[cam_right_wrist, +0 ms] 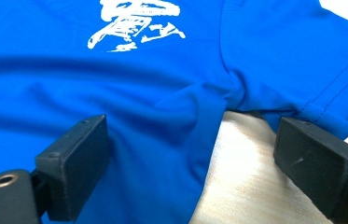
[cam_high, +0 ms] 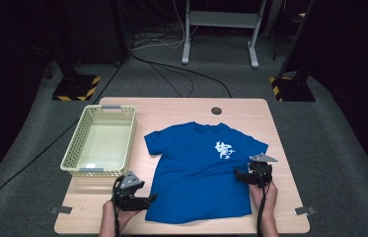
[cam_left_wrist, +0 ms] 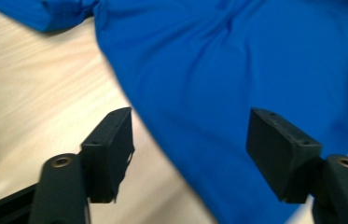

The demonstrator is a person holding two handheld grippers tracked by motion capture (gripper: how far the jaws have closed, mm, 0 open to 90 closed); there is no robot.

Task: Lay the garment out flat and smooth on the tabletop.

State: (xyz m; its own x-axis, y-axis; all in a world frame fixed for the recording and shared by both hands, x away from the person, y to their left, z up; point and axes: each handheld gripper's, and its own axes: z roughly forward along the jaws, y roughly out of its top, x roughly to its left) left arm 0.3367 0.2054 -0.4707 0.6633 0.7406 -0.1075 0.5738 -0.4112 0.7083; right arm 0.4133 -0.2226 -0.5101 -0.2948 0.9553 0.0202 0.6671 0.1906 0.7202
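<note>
A blue T-shirt (cam_high: 201, 173) with a white print (cam_high: 224, 149) lies flat, front up, on the wooden table (cam_high: 171, 106). My left gripper (cam_high: 151, 200) is at the shirt's lower left edge, held in a hand. In the left gripper view, the left gripper (cam_left_wrist: 190, 149) stands open above the shirt's (cam_left_wrist: 237, 70) side edge and bare table (cam_left_wrist: 36, 84), gripping nothing. My right gripper (cam_high: 238, 176) sits at the shirt's right side below the sleeve. In the right gripper view, the right gripper (cam_right_wrist: 195, 158) is open over the shirt (cam_right_wrist: 162, 93), just below the print (cam_right_wrist: 134, 23).
An empty pale yellow mesh basket (cam_high: 75, 143) stands on the table's left part, beside the shirt's left sleeve. A round cable hole (cam_high: 216, 110) is near the far edge. Tape marks (cam_high: 62, 210) sit at the near corners. Cables and stand legs cross the floor beyond.
</note>
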